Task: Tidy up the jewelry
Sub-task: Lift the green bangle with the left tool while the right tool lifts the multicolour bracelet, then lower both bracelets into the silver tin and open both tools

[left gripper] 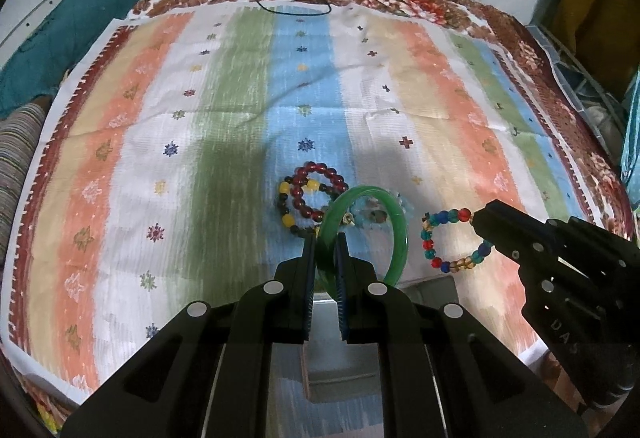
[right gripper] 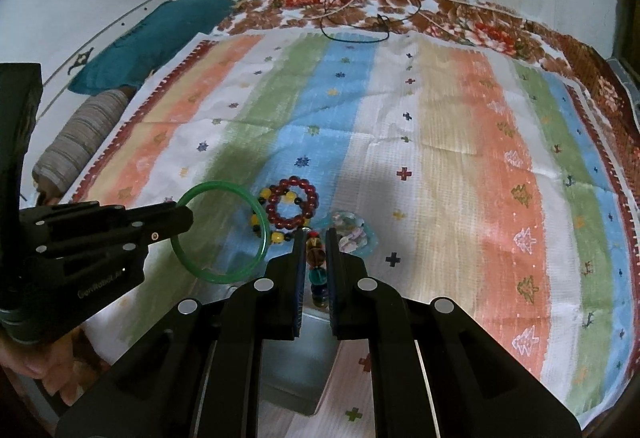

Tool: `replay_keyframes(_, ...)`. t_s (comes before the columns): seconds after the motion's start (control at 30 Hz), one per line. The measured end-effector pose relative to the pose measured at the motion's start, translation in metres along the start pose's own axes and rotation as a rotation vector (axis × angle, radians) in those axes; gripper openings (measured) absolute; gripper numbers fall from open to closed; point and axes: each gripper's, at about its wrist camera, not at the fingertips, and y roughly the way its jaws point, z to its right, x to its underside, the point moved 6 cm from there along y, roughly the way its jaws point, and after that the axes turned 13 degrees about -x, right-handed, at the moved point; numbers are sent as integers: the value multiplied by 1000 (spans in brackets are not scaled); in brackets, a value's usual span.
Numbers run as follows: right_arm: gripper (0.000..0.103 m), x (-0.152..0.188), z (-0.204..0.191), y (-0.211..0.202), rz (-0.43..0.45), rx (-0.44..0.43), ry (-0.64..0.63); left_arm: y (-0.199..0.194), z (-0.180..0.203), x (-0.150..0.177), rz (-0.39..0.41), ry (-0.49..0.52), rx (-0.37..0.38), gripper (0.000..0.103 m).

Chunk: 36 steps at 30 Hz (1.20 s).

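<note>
green bangle | clamped in left gripper | beaded bracelet clamped in right gripper

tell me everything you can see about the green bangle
The glossy, translucent green bangle is a smooth, closed ring that looks like jade or glass, with no beads or clasp. The left tool is shut on its rim, holding it above the striped, patterned cloth. From the left wrist view it partly overlaps the dark red bead bracelet and a pale blue piece behind it. Only the tool's pads visibly touch it.
</note>
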Motion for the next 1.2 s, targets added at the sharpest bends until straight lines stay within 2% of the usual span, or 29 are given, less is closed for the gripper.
replay_keyframes(0.77, 11, 48, -24, -21, -14, -22, -33, -26, 2, 48, 19, 37, 15, 9)
replay_keyframes(0.93, 11, 57, -24, -18, -50, -39, -27, -23, 3, 55, -4, 40, 21, 10)
replay_keyframes(0.97, 11, 59, -23, -16, -58, -38, -18, -18, 3, 58, -30, 44, 20, 16)
replay_keyframes(1.0, 11, 60, -21, -16, -64, -36, -11, -15, 2, 58, -43, 42, 10, 32)
replay_keyframes(1.03, 15, 61, -20, -15, -65, -31, -6, -12, 0, 58, -51, 37, -4, 35)
replay_keyframes(1.07, 27, 60, -17, -15, -61, -23, 0, -11, -4, 56, -50, 26, -18, 36)
replay_keyframes(1.13, 41, 57, -11, -18, -46, -16, 19, -12, -11, 52, -43, -3, -24, 38)
replay_keyframes(1.2, 41, 54, -5, -19, -40, -11, 35, -12, -21, 49, -44, -40, -30, 40)
